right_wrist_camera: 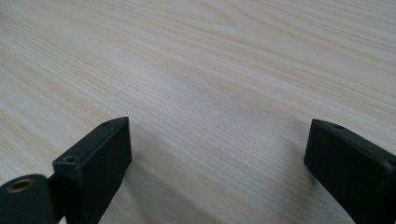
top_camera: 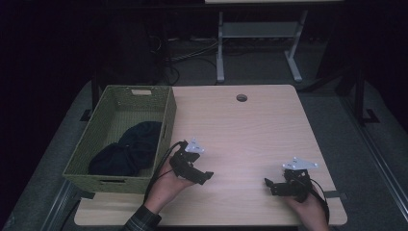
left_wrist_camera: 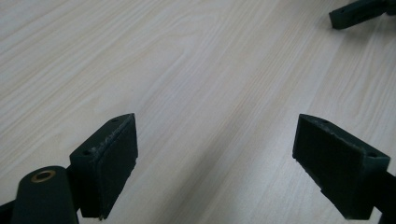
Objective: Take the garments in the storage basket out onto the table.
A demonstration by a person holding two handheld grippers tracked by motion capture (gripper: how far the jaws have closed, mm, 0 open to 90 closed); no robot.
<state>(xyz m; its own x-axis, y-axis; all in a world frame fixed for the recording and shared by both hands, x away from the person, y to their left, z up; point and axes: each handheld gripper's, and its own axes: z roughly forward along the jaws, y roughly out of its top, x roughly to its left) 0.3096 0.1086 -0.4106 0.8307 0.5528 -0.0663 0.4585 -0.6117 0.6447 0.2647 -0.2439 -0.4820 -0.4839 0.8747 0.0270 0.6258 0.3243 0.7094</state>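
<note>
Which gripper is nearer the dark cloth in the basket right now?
Left. The left gripper sits just right of the basket holding the dark cloth; the right gripper is farther right.

Two grippers: left gripper (top_camera: 208,176), right gripper (top_camera: 267,185). One table (top_camera: 250,130), one basket (top_camera: 169,115), one dark cloth (top_camera: 127,149) bundle inside.

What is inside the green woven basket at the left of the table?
The basket holds a heap of dark cloth toward its near end, and its far end shows bare woven bottom. Whatever may lie beneath the cloth is covered. Both tools are over the table, outside the basket.
</note>
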